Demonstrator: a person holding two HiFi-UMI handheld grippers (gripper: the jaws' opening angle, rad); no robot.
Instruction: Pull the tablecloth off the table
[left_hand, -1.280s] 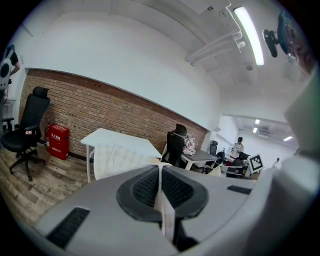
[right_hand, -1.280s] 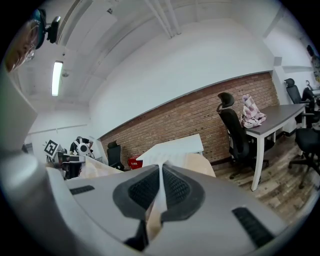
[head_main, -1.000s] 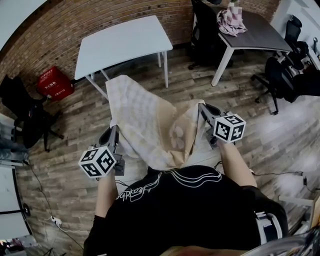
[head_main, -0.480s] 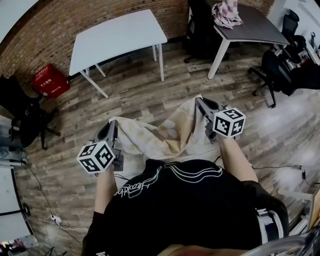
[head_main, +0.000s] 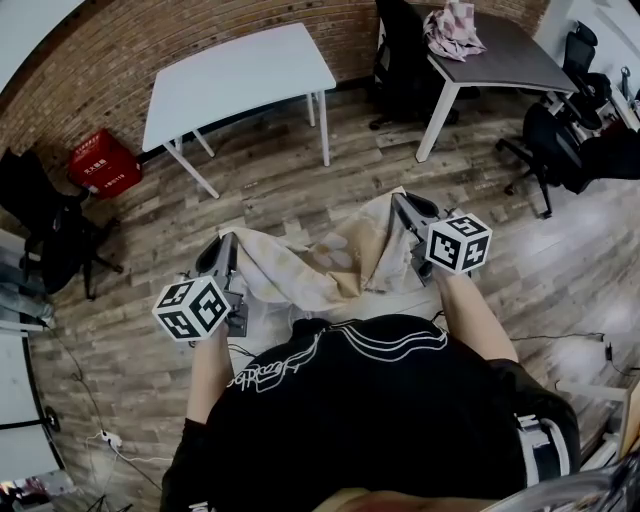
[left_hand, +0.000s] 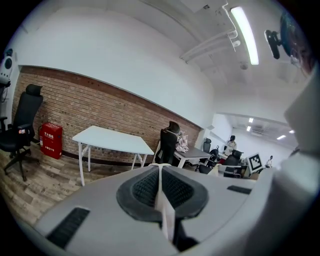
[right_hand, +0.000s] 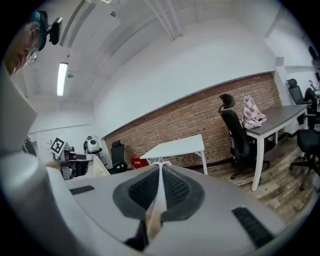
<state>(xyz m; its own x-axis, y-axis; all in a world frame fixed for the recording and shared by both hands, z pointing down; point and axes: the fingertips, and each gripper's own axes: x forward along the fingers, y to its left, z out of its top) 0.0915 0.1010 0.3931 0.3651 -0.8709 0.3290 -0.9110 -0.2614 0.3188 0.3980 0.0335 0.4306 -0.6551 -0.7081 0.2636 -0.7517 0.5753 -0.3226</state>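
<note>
Wood-plank flooring runs up to a red-brick wall at 12 o'clock. At 11 o'clock stands the white rectangular tabletop on thin white legs, completely bare. The cream, flower-printed fabric tablecloth is well apart from it, slung in a slack, crumpled swag between the two grippers just in front of the person's black shirt.

So the pull itself looks finished: no part of the cloth touches the tabletop. What may remain is only gathering the cloth or setting it down.

The left gripper sits at 9 o'clock of the cloth and the right gripper at 3 o'clock. Both are held out from the body and aimed toward 12 o'clock with a slight downward tilt, the right one a little further forward. In each gripper view the jaws are pressed together with a thin sliver of pale fabric pinched between the dark pads, so each is clamped on an edge of the tablecloth.

A dark grey desk with a pink cloth heap stands at 1 o'clock, untouched.
</note>
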